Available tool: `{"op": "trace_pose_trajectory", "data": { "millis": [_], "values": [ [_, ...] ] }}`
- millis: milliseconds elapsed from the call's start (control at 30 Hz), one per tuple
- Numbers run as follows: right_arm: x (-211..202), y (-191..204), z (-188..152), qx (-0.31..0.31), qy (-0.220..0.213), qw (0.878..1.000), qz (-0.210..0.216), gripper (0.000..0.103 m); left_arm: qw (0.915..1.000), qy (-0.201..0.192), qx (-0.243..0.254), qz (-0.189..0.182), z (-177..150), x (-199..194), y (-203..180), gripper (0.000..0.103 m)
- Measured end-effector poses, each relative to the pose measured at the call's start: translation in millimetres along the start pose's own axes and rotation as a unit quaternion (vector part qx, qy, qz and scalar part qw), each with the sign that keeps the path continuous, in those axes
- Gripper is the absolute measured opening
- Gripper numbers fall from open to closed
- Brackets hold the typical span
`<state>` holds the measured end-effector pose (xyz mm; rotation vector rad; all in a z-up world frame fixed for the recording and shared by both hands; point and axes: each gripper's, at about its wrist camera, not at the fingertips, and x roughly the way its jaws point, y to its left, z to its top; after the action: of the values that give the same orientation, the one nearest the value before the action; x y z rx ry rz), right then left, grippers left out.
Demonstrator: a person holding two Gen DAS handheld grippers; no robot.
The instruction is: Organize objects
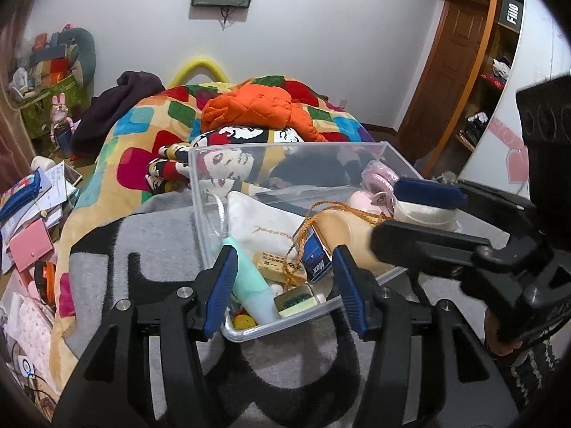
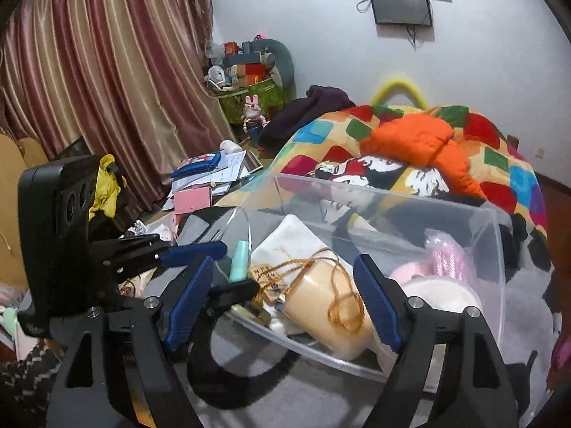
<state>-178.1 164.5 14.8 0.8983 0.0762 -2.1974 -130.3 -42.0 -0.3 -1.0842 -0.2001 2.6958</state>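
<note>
We hold the left tool (image 1: 285, 285) with its jaws parted over the near corner of the clear plastic bin (image 1: 210, 192), gripping nothing; the bin's rim sits between the blue pads (image 1: 221, 289) without being pressed. Our right tool (image 2: 285, 299) is spread wide and released above the bin's near wall, its jaws straddling the cream cup (image 2: 332, 306) inside without touching it.

The bin rests on a grey blanket (image 1: 150, 249) on the bed. Inside it lie a mint tube (image 1: 249, 285), a white pouch (image 1: 264, 224), a blue box (image 1: 316, 253), an orange cord (image 2: 321, 267) looped over the cup, and a pink item (image 2: 446, 260) at the far end.

Behind the bin, a patchwork quilt (image 1: 142, 121) and an orange jacket (image 1: 249, 107) are heaped up. Papers and a pink case (image 2: 192, 199) clutter the floor by the curtain (image 2: 107, 89).
</note>
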Motion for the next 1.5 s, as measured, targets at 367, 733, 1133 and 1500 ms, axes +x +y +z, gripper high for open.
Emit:
{"op": "trace_pose_trajectory", "data": {
  "millis": [367,733,1133,1500],
  "values": [
    [-21.3,-15.1,-9.2,0.033,-0.012,0.999,0.005,0.078,0.9998,-0.019,-0.006,0.0,-3.6,-17.1,-3.9,0.055],
    [-51.2,-4.5,-18.6,0.019,-0.057,0.997,-0.046,0.082,0.9973,-0.064,0.004,0.036,-12.8,-41.2,-18.1,0.057],
    [-65.5,5.0,-40.6,0.0,-0.075,0.992,-0.106,0.084,0.993,-0.103,-0.004,0.058,-19.8,-55.2,-30.8,0.08],
    [-79.5,7.0,-56.7,0.004,-0.103,0.985,-0.138,0.101,0.9919,-0.098,-0.018,0.08,-33.6,-50.0,-39.2,0.094]
  ]
}}
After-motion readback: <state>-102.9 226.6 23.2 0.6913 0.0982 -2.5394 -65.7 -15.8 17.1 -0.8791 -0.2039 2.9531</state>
